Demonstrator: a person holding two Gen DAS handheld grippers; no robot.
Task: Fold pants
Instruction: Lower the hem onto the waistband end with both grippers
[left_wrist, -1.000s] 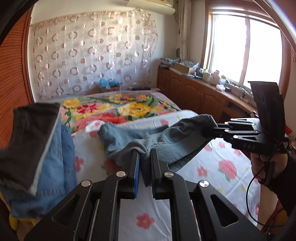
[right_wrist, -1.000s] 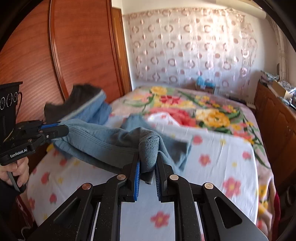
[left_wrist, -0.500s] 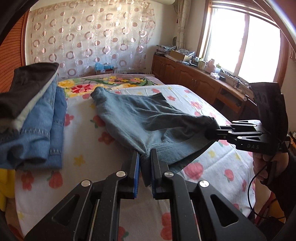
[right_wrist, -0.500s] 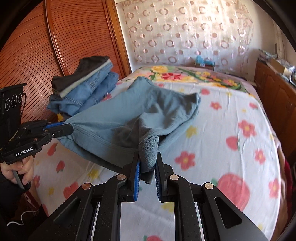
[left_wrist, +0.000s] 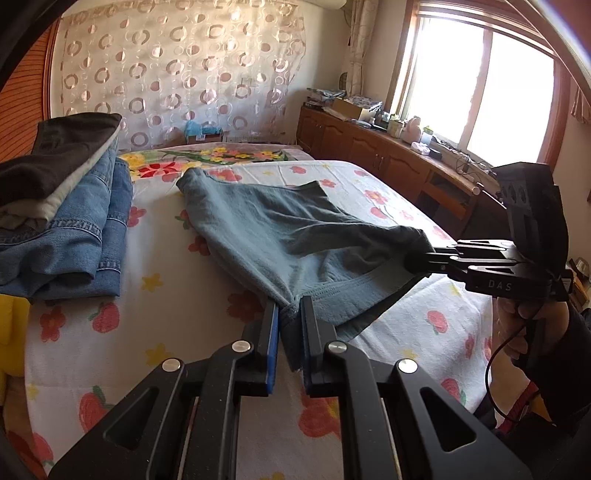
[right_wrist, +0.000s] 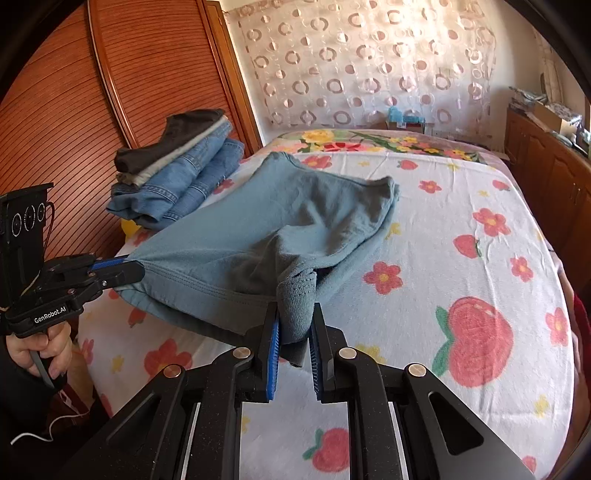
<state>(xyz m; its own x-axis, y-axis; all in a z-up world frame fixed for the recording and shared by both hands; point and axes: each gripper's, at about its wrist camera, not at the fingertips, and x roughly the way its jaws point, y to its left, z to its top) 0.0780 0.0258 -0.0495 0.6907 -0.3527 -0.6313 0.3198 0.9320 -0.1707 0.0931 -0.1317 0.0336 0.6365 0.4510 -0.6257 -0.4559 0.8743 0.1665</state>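
Grey-blue pants (left_wrist: 280, 229) (right_wrist: 266, 221) are stretched over the flowered bed sheet (left_wrist: 177, 302) (right_wrist: 461, 236), far end resting on it, near edge lifted. My left gripper (left_wrist: 289, 308) is shut on one corner of the near hem; in the right wrist view it (right_wrist: 129, 271) shows at the left, held by a hand. My right gripper (right_wrist: 295, 314) is shut on a bunched corner of the same edge; in the left wrist view it (left_wrist: 413, 258) reaches in from the right, clamped on the cloth.
A stack of folded jeans and dark clothes (left_wrist: 62, 214) (right_wrist: 177, 173) lies on the bed's left side by the wooden headboard (right_wrist: 110, 92). Wooden cabinets (left_wrist: 388, 158) with clutter run under the window on the right. A patterned curtain (right_wrist: 369, 66) hangs behind the bed.
Both grippers have come down toward the bed while keeping their grip. The pants went from hanging bunched in the air to lying spread out along the sheet.
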